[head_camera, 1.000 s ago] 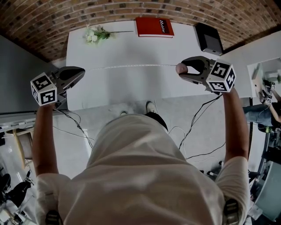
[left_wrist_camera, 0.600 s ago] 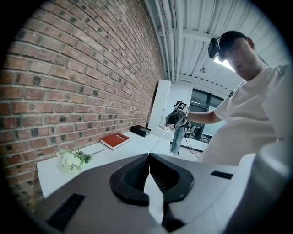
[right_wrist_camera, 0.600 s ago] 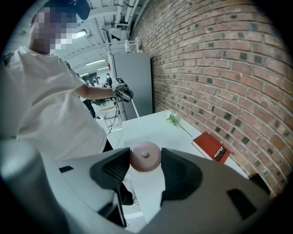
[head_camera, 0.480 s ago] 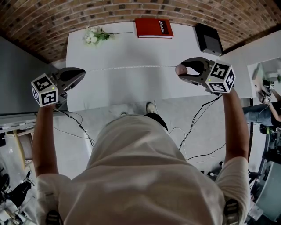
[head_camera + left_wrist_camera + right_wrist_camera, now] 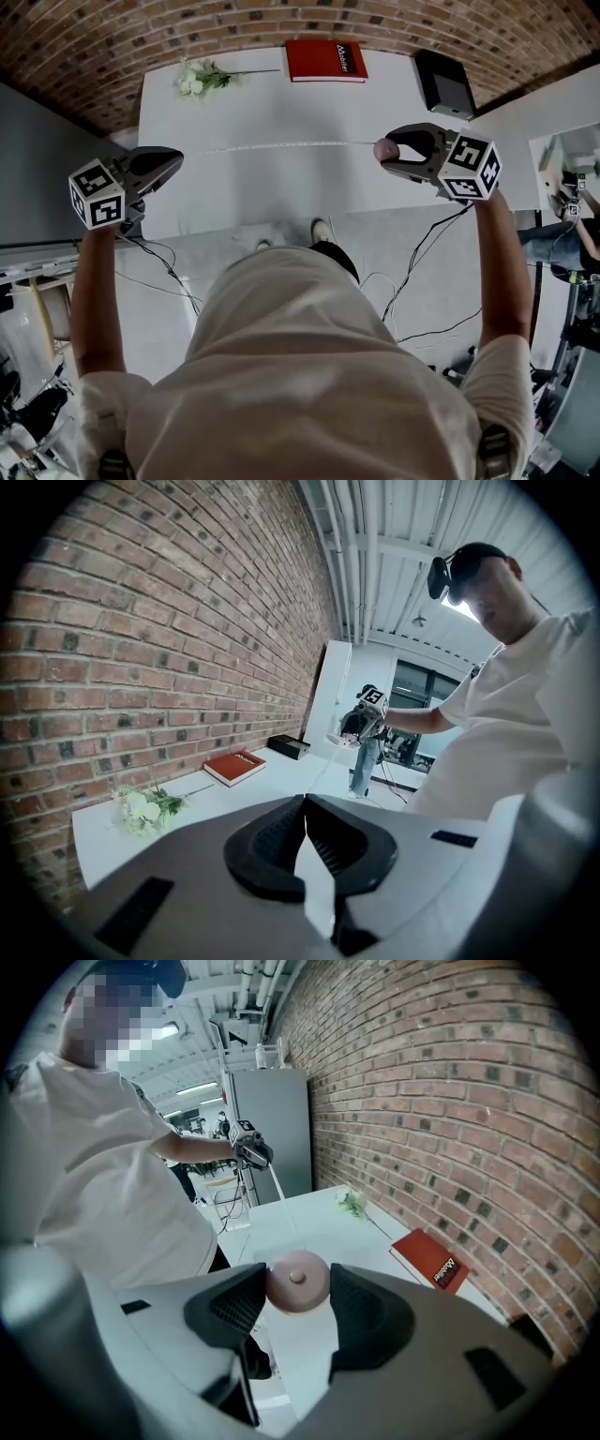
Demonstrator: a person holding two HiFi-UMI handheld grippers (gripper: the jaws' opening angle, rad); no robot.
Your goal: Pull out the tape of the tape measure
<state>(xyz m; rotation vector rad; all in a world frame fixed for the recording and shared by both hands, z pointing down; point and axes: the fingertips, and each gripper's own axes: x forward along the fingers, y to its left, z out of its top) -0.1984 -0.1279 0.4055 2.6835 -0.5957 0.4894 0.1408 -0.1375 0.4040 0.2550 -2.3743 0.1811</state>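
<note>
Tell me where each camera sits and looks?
Head view: on the person's head, looking down at the white table; shirt, arms, left gripper, right gripper show.
Left gripper view: on that gripper, facing the right one; its jaws pinch the tape.
Right gripper view: on that gripper, facing the left one; its jaws hold the tape measure.
All three share the red book.

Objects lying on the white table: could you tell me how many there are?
3: flowers at far left, red book at far centre, black box at far right.
</note>
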